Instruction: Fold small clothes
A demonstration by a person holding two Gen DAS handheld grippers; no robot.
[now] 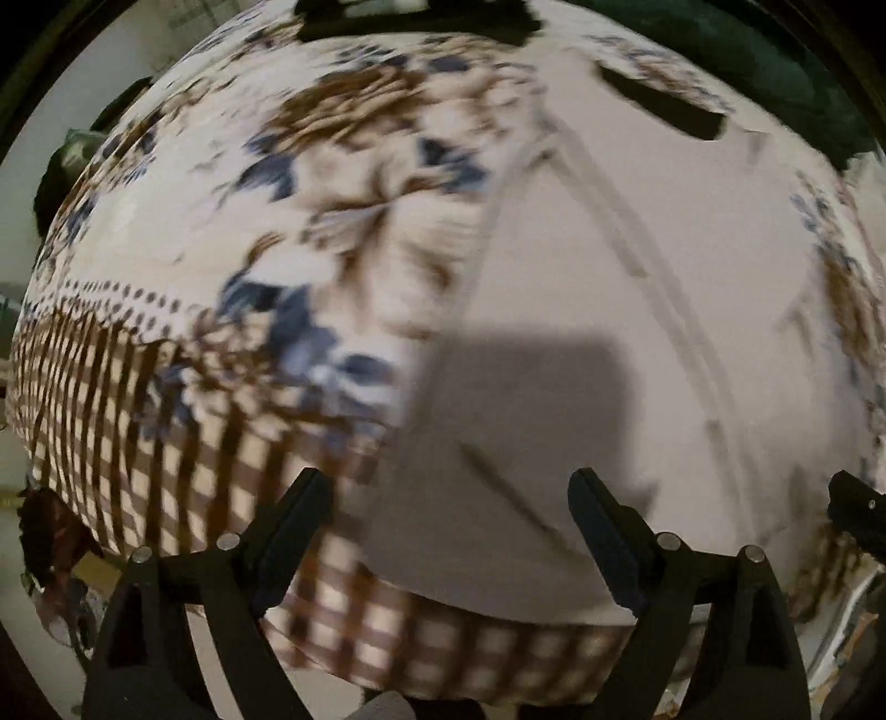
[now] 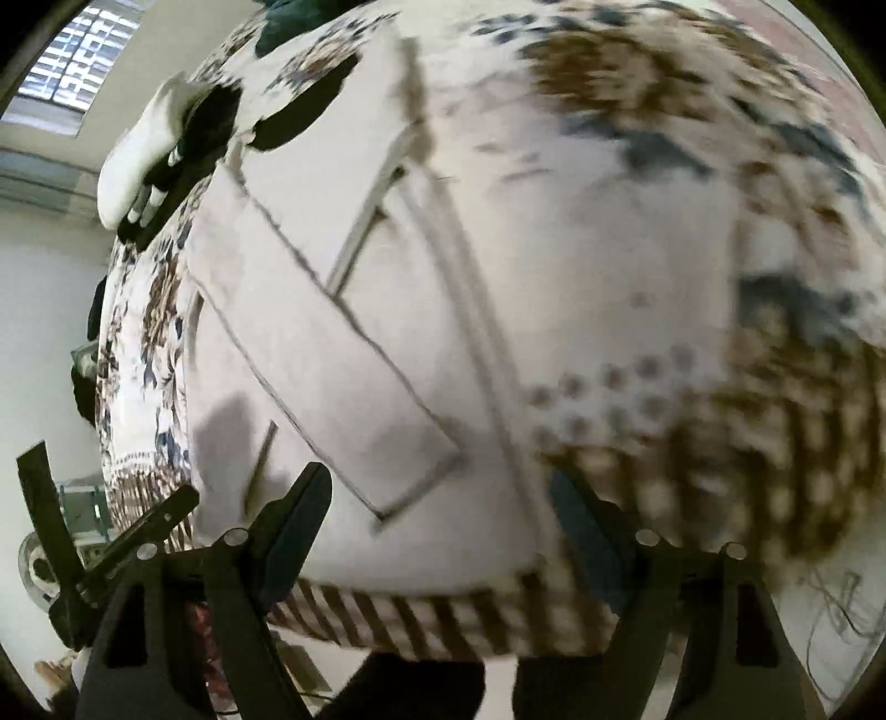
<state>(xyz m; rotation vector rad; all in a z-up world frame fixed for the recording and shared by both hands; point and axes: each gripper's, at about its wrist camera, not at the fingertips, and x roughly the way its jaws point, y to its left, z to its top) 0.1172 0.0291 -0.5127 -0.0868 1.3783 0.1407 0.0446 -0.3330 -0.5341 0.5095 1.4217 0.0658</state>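
Pale, off-white fabric is seen spread flat in both wrist views: a small garment (image 1: 581,288) with stitched seams, laid on a worktop covered by a cloth (image 1: 166,343) printed with blue and brown flowers and a brown check border. In the left wrist view the garment occupies the field from 12 to 5 o'clock, with the patterned cloth at 9 o'clock and a rectangular shadow lying on the garment just ahead of the fingers. The left hand-held gripper (image 1: 451,498) is recorded with fingers held wide apart, nothing between them, above the garment's near edge. In the right wrist view a folded strip of the garment (image 2: 332,354) runs diagonally from 10 o'clock toward the centre. The right hand-held gripper (image 2: 437,498) is likewise spread apart and empty, over the garment's near hem. Both views are motion-blurred. A dark green item (image 1: 747,50) is noted at 1 o'clock in the left view; identity cannot be told.
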